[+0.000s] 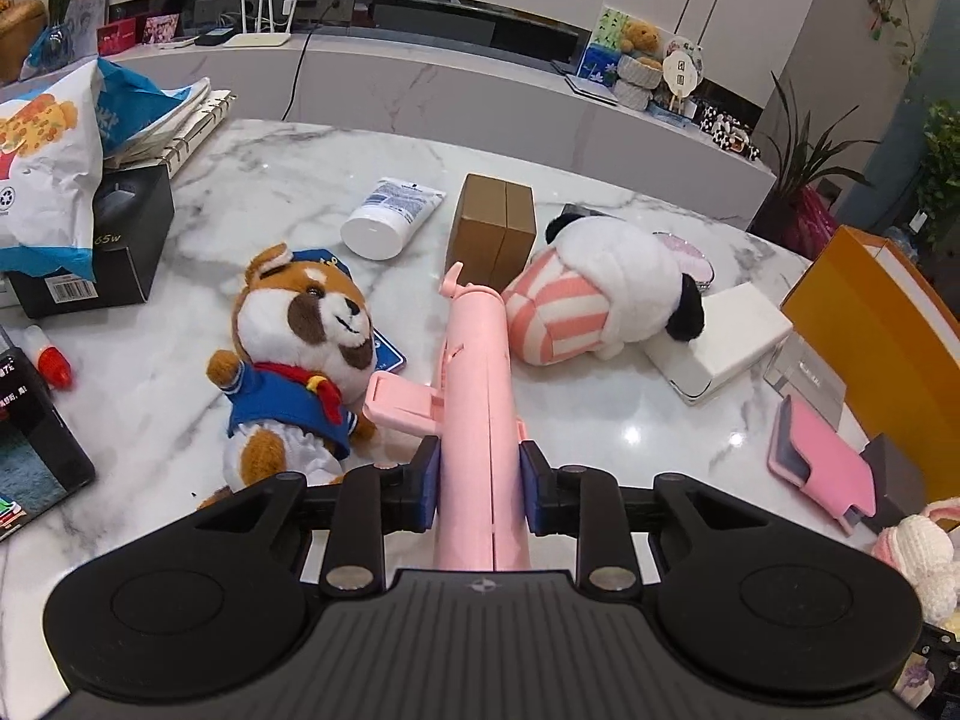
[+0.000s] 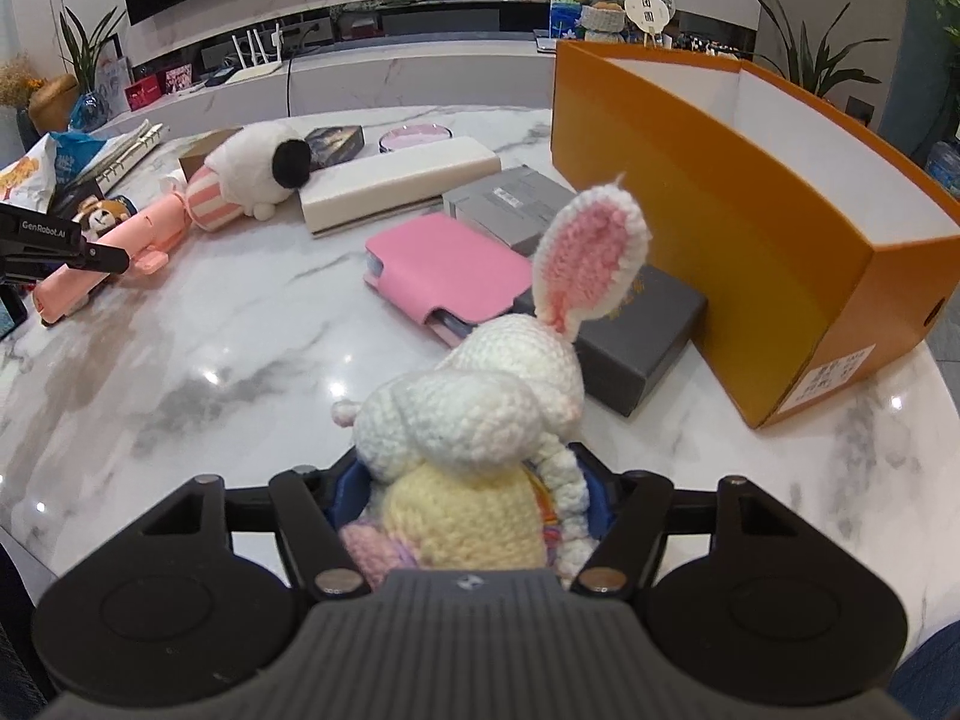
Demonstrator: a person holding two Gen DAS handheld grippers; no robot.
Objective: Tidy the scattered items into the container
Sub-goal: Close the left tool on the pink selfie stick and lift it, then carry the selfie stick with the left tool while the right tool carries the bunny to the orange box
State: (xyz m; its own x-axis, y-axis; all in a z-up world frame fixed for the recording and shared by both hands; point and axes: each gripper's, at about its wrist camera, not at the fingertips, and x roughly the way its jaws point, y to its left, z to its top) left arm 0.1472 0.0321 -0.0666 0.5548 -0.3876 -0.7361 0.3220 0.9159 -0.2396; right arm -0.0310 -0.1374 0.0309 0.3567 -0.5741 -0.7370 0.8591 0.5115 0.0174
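pink plastic is filling my left view: i'm gripping a long pink toy [image 1: 477, 414] in the left claw [image 1: 480, 480], its blue pads [image 1: 531, 474] pressing both flanks near the back end, so most of its length is sticking out ahead over the marble tabletop [image 1: 270, 192]. in the right claw [image 2: 471, 498] i'm holding a crocheted bunny [image 2: 474, 420], its yellow body wedged between the jaws, one pink-lined ear standing up toward the orange box [image 2: 750, 252].

what i'm worrying about: the pink toy is held far from its middle, so i judge it could swing or slip in the pads if i turn fast, and its nose could knock the sailor dog plush [image 1: 300, 348] or the striped panda plush [image 1: 606, 294], both lying just beside it. the bunny is soft and only squeezed at the body, so it could squirm out on the way over the box wall, or the ear could catch the rim.

the orange box is standing open-topped ahead and right of the right claw, with a grey box [image 2: 636, 336] and a pink case [image 2: 444, 276] lying between. from the left claw it is well off to the right edge.
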